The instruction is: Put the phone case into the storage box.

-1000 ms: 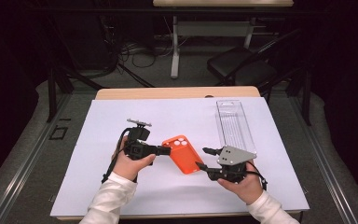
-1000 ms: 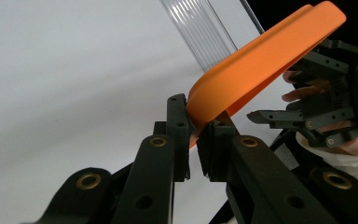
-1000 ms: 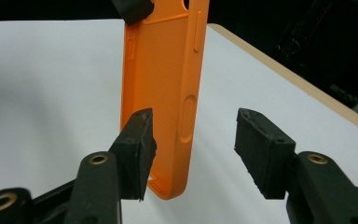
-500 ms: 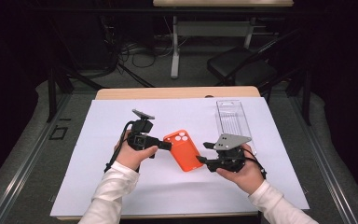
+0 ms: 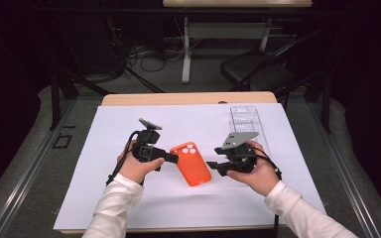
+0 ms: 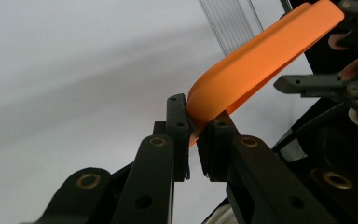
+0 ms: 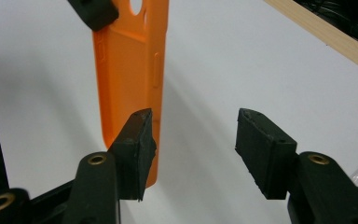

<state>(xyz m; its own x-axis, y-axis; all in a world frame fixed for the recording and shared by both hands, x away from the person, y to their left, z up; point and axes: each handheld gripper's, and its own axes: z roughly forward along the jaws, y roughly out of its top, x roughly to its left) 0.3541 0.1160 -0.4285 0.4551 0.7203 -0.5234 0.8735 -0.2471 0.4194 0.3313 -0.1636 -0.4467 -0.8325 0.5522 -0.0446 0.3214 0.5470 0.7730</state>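
Orange phone case point(image 5: 191, 163) sits mid-surface on the white sheet point(image 5: 104, 198), between the two hands, one end lifted. Left gripper point(image 5: 171, 158) has its jaws clamped tight on the case's rim at the camera-cutout end; in the left gripper view the thin orange edge point(image 6: 242, 79) is pinched between the pads and the case arcs away. Right gripper point(image 5: 217, 167) hovers just beside the case's other long edge, jaws roughly half spread, nothing between them; in the right gripper view the case point(image 7: 126, 79) runs past the one pad, not gripped. Clear plastic package point(image 5: 244, 119) lies farther back on the right. Case looks light, thin, likely flexible rubbery shell, so it may bow under a one-corner hold. Best grab: side rim near the free end, pinching wall thickness, not the flat back. Low breakage risk; slipping unlikely.
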